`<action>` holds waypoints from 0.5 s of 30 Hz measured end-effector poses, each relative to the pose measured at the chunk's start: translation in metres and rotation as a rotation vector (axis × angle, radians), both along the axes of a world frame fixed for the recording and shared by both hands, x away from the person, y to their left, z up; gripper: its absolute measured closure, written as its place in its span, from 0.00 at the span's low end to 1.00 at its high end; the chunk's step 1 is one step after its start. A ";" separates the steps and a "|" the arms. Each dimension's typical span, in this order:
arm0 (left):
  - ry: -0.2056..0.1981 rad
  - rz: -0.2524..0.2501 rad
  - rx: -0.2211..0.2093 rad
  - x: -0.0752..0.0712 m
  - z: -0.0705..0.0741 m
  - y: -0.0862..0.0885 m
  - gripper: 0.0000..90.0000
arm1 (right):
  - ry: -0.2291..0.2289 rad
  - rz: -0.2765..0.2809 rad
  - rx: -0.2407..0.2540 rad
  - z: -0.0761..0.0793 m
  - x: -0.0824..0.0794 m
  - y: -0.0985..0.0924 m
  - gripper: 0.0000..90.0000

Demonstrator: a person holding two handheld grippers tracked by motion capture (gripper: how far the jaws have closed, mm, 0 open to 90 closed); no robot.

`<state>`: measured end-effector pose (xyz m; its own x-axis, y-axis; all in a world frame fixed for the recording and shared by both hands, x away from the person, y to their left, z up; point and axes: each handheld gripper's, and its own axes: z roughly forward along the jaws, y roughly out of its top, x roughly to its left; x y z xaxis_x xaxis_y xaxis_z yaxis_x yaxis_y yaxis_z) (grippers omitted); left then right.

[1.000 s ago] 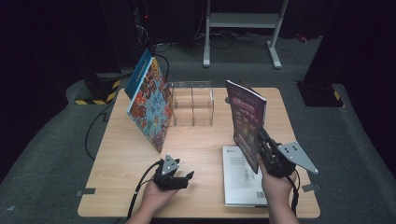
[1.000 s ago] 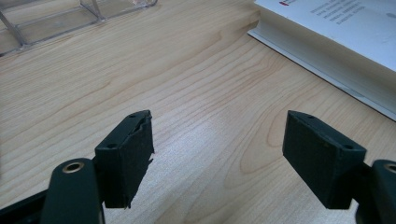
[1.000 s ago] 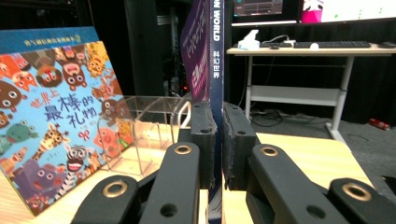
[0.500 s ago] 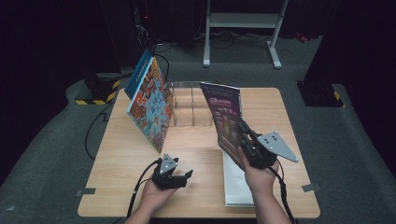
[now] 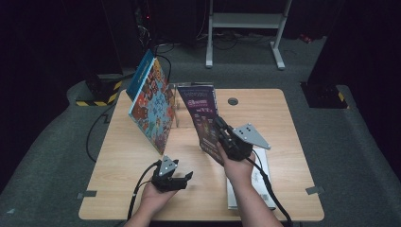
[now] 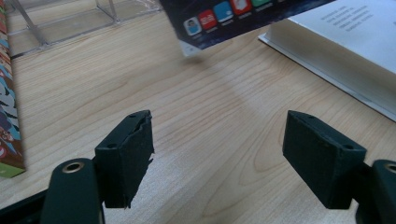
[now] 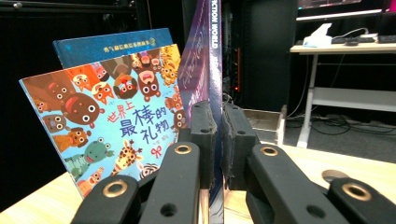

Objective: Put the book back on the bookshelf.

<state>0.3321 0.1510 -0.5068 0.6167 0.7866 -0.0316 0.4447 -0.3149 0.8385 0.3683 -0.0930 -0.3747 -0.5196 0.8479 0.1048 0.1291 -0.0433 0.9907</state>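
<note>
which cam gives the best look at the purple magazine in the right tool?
High view: the purple magazine shows nearly whole, upright, with the right tool clamped on its edge. The right gripper view has it edge-on between the jaws, cover barely readable. The left gripper view catches just its lower corner above the table.

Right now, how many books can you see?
4: animal book and blue book leaning at left, purple book in the right tool, white book lying flat. More may hide.
</note>
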 end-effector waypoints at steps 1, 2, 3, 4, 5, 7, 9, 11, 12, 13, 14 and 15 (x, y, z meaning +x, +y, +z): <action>-0.001 0.001 0.000 0.000 0.000 0.000 0.27 | 0.002 0.003 0.001 -0.001 0.001 0.002 0.94; 0.002 0.001 -0.003 0.000 0.000 0.000 0.27 | 0.000 0.006 0.001 -0.001 0.003 0.004 0.94; 0.000 0.000 -0.001 0.000 0.000 0.001 0.27 | -0.002 0.007 0.002 -0.002 0.004 0.006 0.94; 0.000 0.002 -0.002 0.000 0.000 0.001 0.27 | -0.002 0.009 0.005 -0.003 0.005 0.008 0.94; -0.001 0.003 0.000 0.000 0.000 0.002 0.27 | 0.002 0.009 0.003 -0.005 0.006 0.008 0.94; -0.001 0.003 0.001 0.000 0.000 0.002 0.27 | 0.010 0.008 0.003 -0.009 0.007 0.008 0.94; 0.000 0.004 0.001 0.000 0.000 0.002 0.27 | 0.005 0.007 0.010 -0.012 0.005 0.006 0.94; 0.004 -0.002 0.002 -0.001 0.000 0.001 0.27 | 0.005 0.008 0.015 -0.013 0.002 0.003 0.94; -0.002 0.000 0.006 -0.001 -0.001 0.000 0.28 | 0.002 0.007 0.015 -0.014 -0.001 0.002 0.94; -0.001 -0.001 0.002 -0.001 -0.001 -0.001 0.28 | -0.003 0.009 0.011 -0.015 -0.003 0.001 0.94; -0.009 -0.005 0.014 -0.001 0.000 -0.001 0.28 | -0.009 0.004 0.003 -0.016 -0.007 0.000 0.94; -0.003 -0.008 0.006 -0.001 0.000 -0.002 0.28 | -0.012 0.002 -0.001 -0.017 -0.010 -0.001 0.94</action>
